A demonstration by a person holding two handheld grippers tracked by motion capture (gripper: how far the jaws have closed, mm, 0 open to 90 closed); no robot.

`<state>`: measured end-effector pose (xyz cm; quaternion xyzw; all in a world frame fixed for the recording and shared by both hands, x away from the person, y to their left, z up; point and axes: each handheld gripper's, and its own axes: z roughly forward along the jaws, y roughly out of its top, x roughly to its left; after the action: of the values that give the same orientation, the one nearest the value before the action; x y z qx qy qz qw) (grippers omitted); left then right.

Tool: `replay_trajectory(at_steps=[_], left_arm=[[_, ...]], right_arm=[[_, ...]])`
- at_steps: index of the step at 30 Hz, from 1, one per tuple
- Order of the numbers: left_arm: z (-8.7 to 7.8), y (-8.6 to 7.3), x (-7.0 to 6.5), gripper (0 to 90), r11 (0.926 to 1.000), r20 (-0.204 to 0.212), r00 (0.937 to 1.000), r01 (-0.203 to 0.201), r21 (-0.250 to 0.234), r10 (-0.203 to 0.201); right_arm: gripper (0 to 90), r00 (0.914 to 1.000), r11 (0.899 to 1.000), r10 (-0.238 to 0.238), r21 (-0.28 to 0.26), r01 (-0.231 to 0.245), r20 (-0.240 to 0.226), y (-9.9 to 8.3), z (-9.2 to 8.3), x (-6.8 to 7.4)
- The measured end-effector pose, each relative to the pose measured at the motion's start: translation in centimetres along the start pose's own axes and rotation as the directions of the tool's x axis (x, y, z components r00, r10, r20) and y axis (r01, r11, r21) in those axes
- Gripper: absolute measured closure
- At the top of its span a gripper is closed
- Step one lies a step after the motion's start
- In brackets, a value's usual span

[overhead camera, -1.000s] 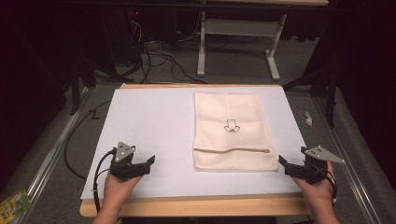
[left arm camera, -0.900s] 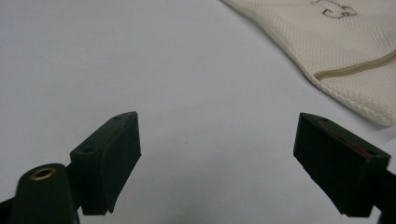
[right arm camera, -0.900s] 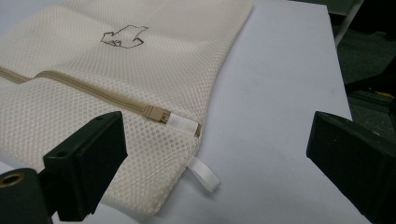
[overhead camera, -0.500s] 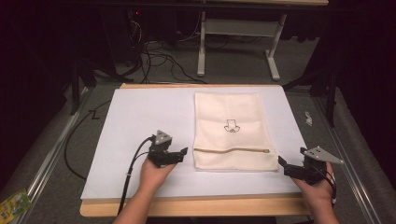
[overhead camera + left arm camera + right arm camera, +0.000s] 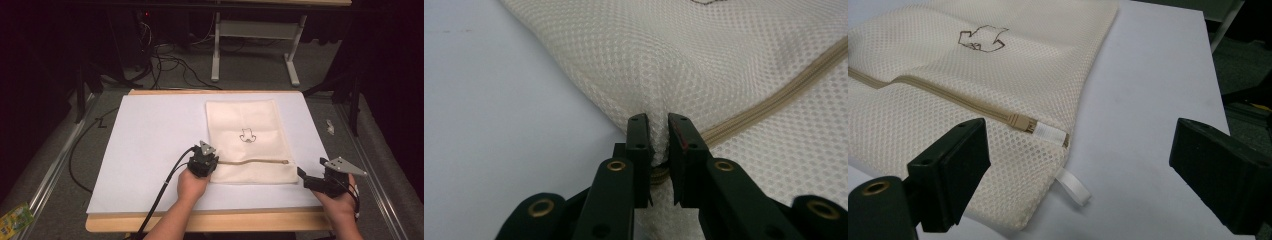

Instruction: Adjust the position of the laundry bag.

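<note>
A cream mesh zipper bag [image 5: 247,125] with a small dark logo lies flat on the right half of the white mat [image 5: 150,130]. My left gripper [image 5: 206,162] is at the bag's left edge, by the end of the tan zipper [image 5: 784,90]. Its jaws have just been closing and now pinch a fold of the mesh bag [image 5: 704,60] between the pads; the left gripper [image 5: 658,125] is shut on it. My right gripper [image 5: 307,180] stands open near the bag's front right corner, apart from it. In the right gripper view the zipper pull end [image 5: 1023,122] and a white loop tab [image 5: 1073,186] lie ahead of the right gripper [image 5: 1080,145].
The mat covers a wooden table whose front edge [image 5: 225,222] shows below the hands. Cables [image 5: 165,55] and a desk frame [image 5: 255,30] stand on the floor behind. A green packet [image 5: 15,217] lies on the floor at the left.
My left hand has moved right from the mat's front left to the bag's left edge, and its jaws have closed on the mesh. The right hand has not moved.
</note>
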<state>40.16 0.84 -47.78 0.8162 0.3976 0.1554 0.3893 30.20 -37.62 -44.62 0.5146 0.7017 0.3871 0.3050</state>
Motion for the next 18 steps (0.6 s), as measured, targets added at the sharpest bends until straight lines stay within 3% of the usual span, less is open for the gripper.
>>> replay_trajectory(at_steps=[5,15,18], left_arm=[[-1.3,-0.7,1.3,83.6,0.9998,0.012,0.9997,0.019,0.009,-0.019],[-5.4,-3.2,4.4,83.1,0.9979,0.02,0.9998,0.002,0.065,-0.004],[-6.7,-3.9,5.0,82.9,0.9965,-0.013,0.9997,-0.02,0.081,0.022]], right_arm=[[11.5,0.9999,1.0,-0.007,0.006,0.007,-0.009,-0.1,-0.1,0.3],[12.3,0.9997,1.0,-0.012,0.01,0.012,-0.022,0.0,0.0,0.8],[13.6,0.9995,1.0,-0.017,0.011,0.018,-0.026,0.0,0.1,0.9]])
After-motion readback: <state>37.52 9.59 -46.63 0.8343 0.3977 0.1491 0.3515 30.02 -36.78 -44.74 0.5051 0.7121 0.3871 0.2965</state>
